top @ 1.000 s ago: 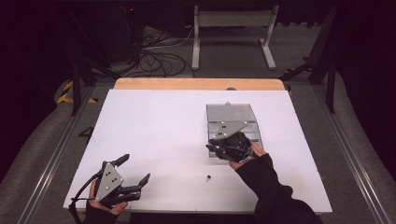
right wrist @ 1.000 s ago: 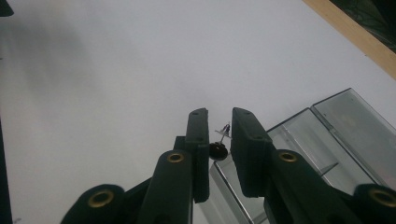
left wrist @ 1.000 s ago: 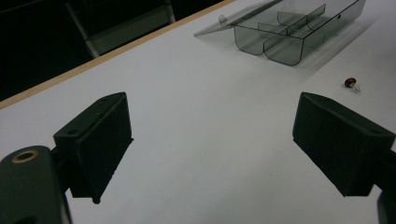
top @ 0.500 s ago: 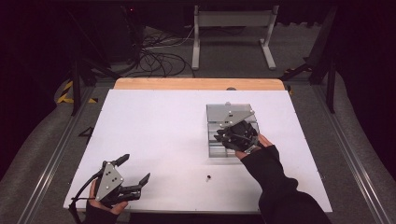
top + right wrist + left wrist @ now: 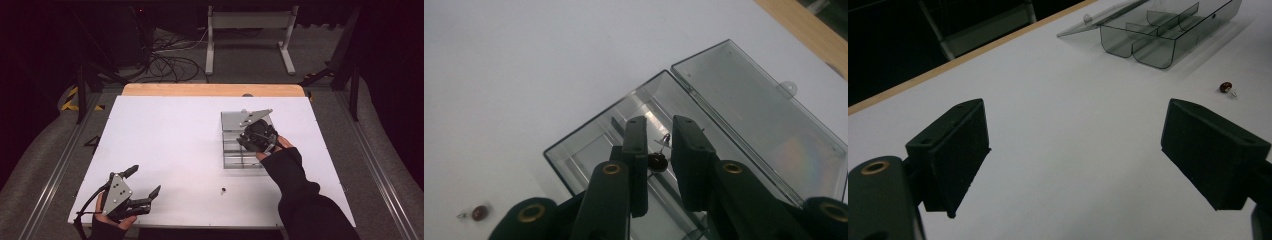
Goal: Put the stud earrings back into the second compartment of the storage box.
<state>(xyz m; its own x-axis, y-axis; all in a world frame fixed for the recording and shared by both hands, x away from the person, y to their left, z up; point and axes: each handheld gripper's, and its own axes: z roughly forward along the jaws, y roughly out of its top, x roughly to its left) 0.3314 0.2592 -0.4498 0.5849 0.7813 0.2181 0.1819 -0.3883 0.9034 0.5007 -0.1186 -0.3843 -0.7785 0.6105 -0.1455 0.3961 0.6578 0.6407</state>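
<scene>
A clear plastic compartment box (image 5: 235, 159) lies right of the table's middle with its lid (image 5: 231, 120) open flat behind it. My right gripper (image 5: 244, 142) hovers over the box, shut on a small dark red stud with a metal pin (image 5: 657, 161), which sits between its jaws above the compartments (image 5: 589, 145). A second dark red stud (image 5: 223, 189) lies loose on the white table in front of the box, also seen as the stud (image 5: 1226, 87) and the stud (image 5: 479, 212). My left gripper (image 5: 146, 179) rests at the front left corner, open and with nothing between its jaws (image 5: 1073, 115).
The white table top (image 5: 165, 135) ends in a wooden strip (image 5: 210, 90) at the far edge. Beyond it stand a metal frame (image 5: 250, 30) and loose cables (image 5: 170, 65) on the floor. The box (image 5: 1158, 35) is far from the left gripper.
My right gripper has moved away from the person and slightly right, further over the open box, with the stud still in it. The left gripper has stayed put.
</scene>
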